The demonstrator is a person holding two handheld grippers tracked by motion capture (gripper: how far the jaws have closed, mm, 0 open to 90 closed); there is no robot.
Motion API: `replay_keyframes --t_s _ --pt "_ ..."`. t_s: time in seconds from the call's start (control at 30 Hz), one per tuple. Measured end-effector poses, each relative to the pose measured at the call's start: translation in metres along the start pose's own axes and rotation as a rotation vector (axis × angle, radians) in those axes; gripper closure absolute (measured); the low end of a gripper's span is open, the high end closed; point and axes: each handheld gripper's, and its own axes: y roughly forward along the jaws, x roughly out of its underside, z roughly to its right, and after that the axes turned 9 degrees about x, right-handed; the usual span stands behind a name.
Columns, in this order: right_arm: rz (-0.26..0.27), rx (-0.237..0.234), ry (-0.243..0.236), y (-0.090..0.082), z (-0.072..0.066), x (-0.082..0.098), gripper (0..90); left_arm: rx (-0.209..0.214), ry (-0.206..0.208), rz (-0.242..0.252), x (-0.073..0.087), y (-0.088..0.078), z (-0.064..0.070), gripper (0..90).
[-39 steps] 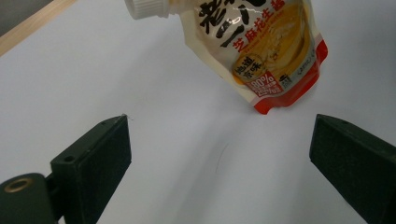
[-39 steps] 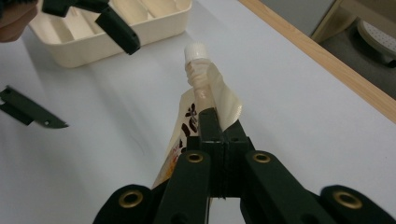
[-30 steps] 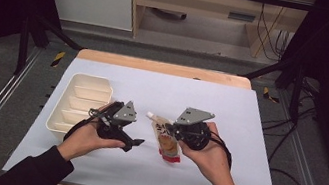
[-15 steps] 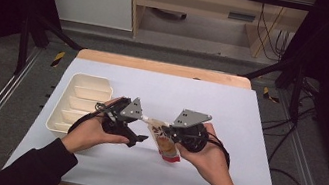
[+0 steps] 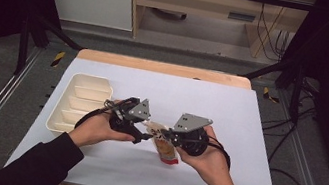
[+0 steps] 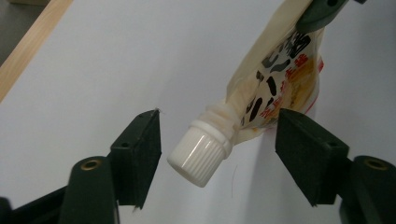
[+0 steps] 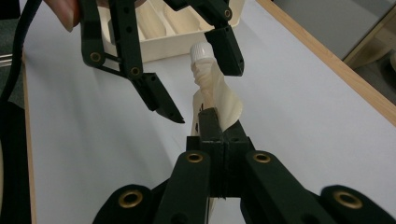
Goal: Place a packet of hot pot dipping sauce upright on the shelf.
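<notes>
Your right claw (image 7: 219,122) is clamped on the pouch (image 6: 280,79), holding it above the worktop (image 5: 249,117). Your left claw (image 6: 217,156) has just been closing around the white ribbed cap (image 6: 198,151), pads not yet touching. Come in off-centre and the cap could slip or the soft neck twist. Beyond sits the cream tray (image 5: 83,90).

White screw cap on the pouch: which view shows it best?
Left gripper view: the white cap sits close and sharp, its ribs visible between open jaws. Right gripper view shows it small and farther off. In the high view it is too small to make out.
</notes>
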Motion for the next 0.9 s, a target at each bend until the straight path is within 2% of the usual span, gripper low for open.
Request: replay_keyframes --t_s 0.17,0.2,0.37,0.43,0.53,0.7,0.77,0.83,0.9 --pt "-0.003 -0.005 -0.006 -0.001 -0.001 0.000 90.0 0.029 0.011 0.004 -0.006 -0.001 -0.002 39.4" --pt "-0.004 -0.006 -0.006 -0.001 -0.001 0.000 90.0 0.038 0.013 -0.001 -0.007 -0.001 -0.002 42.9" --pt "-0.003 -0.008 -0.007 -0.001 -0.002 0.000 90.0 0.063 0.023 -0.028 -0.011 0.004 -0.002 47.6" --pt "-0.002 -0.008 -0.007 -0.001 -0.002 0.000 90.0 0.060 0.019 -0.030 -0.012 0.005 -0.003 52.5" --pt "-0.003 -0.009 -0.007 -0.001 -0.002 0.000 89.9 0.078 0.019 -0.049 -0.012 0.005 -0.004 60.8" --pt "-0.006 -0.004 -0.007 -0.001 -0.002 0.000 89.2 0.094 0.032 -0.063 -0.013 0.005 -0.004 68.9" --pt "-0.007 0.003 0.004 -0.001 -0.002 0.003 83.2 0.101 0.044 -0.060 -0.013 0.005 -0.003 72.1" --pt "-0.008 0.013 0.018 -0.001 -0.002 0.006 72.9 0.099 0.060 -0.057 -0.013 0.004 -0.001 72.5" --pt "-0.013 0.035 0.039 0.001 -0.003 0.009 54.2 0.099 0.062 -0.055 -0.013 0.004 -0.001 72.6"
